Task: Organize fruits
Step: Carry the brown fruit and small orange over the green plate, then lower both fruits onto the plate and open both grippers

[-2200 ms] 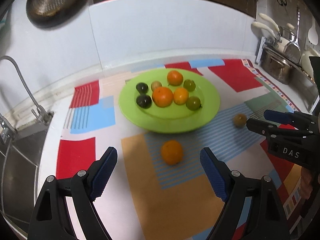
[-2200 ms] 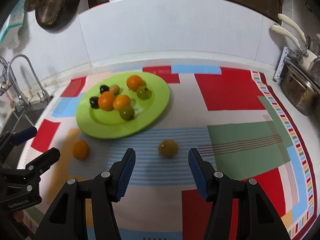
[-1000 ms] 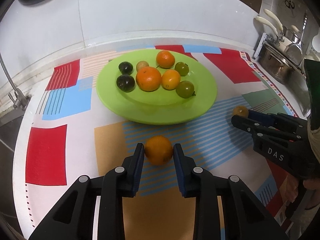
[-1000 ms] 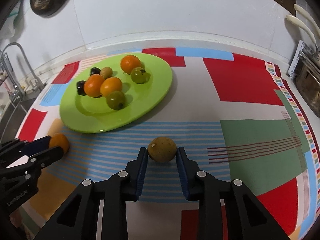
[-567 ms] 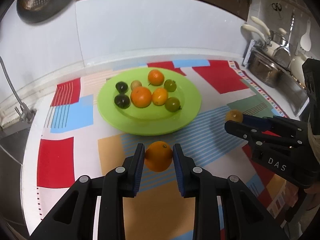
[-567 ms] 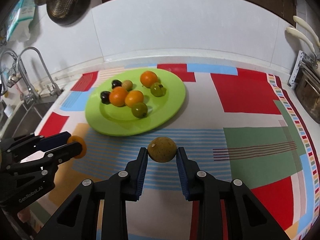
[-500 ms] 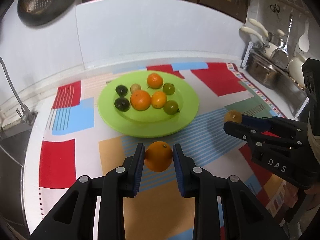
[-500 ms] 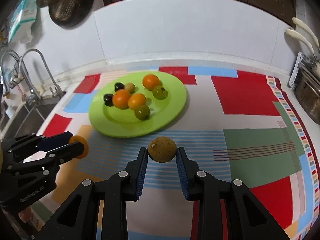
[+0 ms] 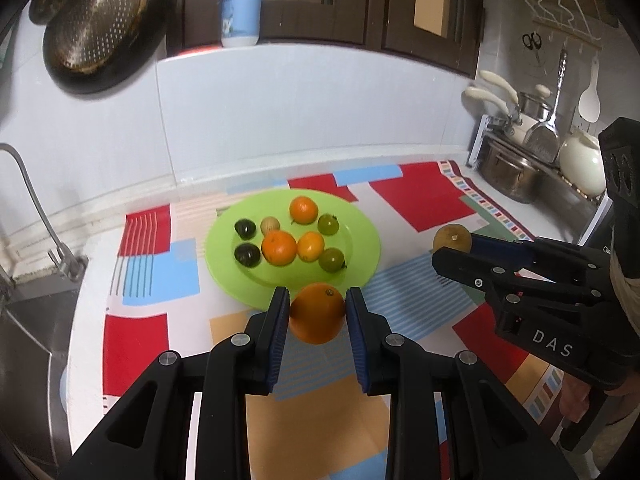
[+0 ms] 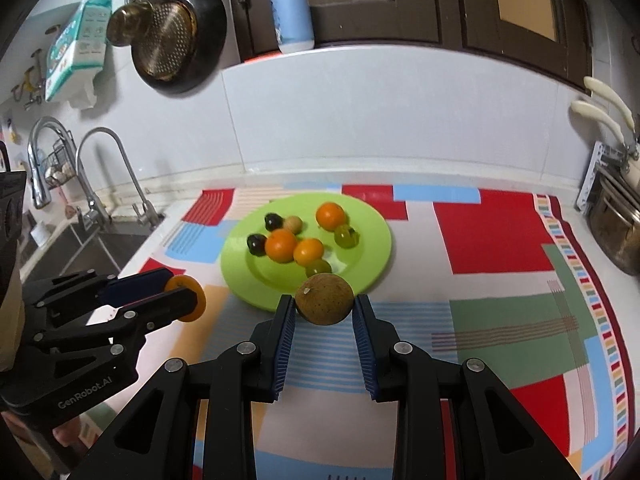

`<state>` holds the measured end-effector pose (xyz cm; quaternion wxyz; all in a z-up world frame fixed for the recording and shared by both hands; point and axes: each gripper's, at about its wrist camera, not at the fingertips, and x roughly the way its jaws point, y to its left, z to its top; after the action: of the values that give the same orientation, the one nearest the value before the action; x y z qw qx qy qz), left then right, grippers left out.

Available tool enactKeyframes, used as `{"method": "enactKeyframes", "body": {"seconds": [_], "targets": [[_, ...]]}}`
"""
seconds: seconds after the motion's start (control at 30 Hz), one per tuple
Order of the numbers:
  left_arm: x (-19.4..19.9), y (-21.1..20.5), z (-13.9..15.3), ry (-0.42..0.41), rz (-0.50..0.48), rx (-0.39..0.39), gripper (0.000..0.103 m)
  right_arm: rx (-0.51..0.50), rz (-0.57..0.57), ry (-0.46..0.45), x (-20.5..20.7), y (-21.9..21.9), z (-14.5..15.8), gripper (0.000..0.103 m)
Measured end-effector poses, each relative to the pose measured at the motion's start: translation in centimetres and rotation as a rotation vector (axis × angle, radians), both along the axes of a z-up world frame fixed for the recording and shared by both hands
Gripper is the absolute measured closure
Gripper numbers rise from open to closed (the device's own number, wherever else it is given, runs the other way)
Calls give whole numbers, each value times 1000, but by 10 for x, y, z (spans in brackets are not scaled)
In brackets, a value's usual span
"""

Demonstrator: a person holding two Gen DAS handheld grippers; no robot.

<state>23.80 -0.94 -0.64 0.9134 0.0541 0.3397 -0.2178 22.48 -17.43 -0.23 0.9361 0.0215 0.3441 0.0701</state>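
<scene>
The left gripper [image 9: 317, 314] is clenched on an orange [image 9: 317, 313], and the right gripper [image 10: 324, 306] is clenched on a brown round fruit [image 10: 324, 299]. Both fruits hang in the air above the patterned mat [image 10: 500, 236], not touching it.

The green plate [image 10: 372, 256] lies ahead of both pairs of jaws, toward the back wall of the worktop. In the left wrist view the near rim of the plate is just beyond the orange, so the left gripper looks a little nearer to it. The brown fruit comes from the plate's right side.

On the plate, the fruits already there sit in the middle and toward the back. The front part, near the rim, is bare. It seems that each fruit must travel forward and down to this bare part. The two grippers point to the same small area, so they could meet there if they go together.
</scene>
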Motion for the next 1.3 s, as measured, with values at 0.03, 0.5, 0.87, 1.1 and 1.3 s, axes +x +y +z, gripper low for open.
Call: {"method": "enactKeyframes", "body": {"seconds": [0.03, 0.5, 0.87, 1.1, 1.3], "targets": [[0, 0, 2, -6, 0, -1, 74, 1, 1, -7, 0, 1, 2, 72], [10, 2, 26, -82, -3, 4, 74, 14, 22, -67, 10, 10, 26, 72], [36, 5, 31, -93, -3, 2, 74, 13, 37, -73, 34, 16, 29, 72], [56, 3, 28, -91, -7, 11, 76, 13, 43, -60, 53, 16, 26, 72], [77, 0, 20, -86, -17, 14, 86, 12, 40, -41, 73, 14, 18, 72]]}}
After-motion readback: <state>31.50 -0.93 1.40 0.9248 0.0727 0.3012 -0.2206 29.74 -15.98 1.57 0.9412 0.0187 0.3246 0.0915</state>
